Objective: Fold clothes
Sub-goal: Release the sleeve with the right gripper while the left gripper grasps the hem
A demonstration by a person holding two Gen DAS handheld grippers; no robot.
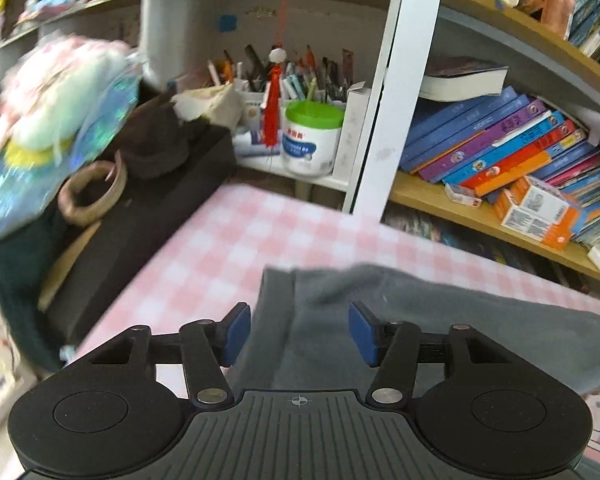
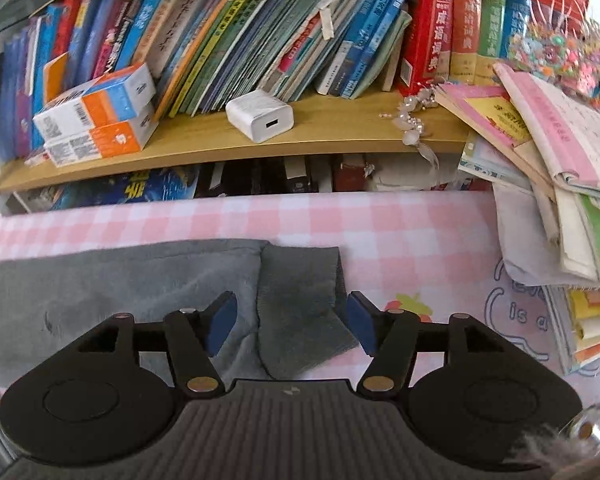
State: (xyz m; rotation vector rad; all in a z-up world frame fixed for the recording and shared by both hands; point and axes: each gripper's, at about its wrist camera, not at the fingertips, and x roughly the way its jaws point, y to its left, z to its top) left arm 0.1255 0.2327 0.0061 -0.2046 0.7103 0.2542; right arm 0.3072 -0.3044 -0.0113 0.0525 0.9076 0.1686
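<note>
Both wrist views low, close over the grey garment (image 1: 420, 320), facing the bookshelves (image 2: 236, 136), sharing both.

Your tabletop (image 2: 400, 232), covered in pink-and-white check, fills the middle of the frame; the grey garment (image 2: 120, 280) lies flat on it at lower left, papers (image 2: 540, 248) stacked at right.

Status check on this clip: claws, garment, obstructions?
Left claw open, right claw open, neither gripping. Grey fleece garment flat on pink checked tablecloth. Paper stack crowds right edge.
</note>
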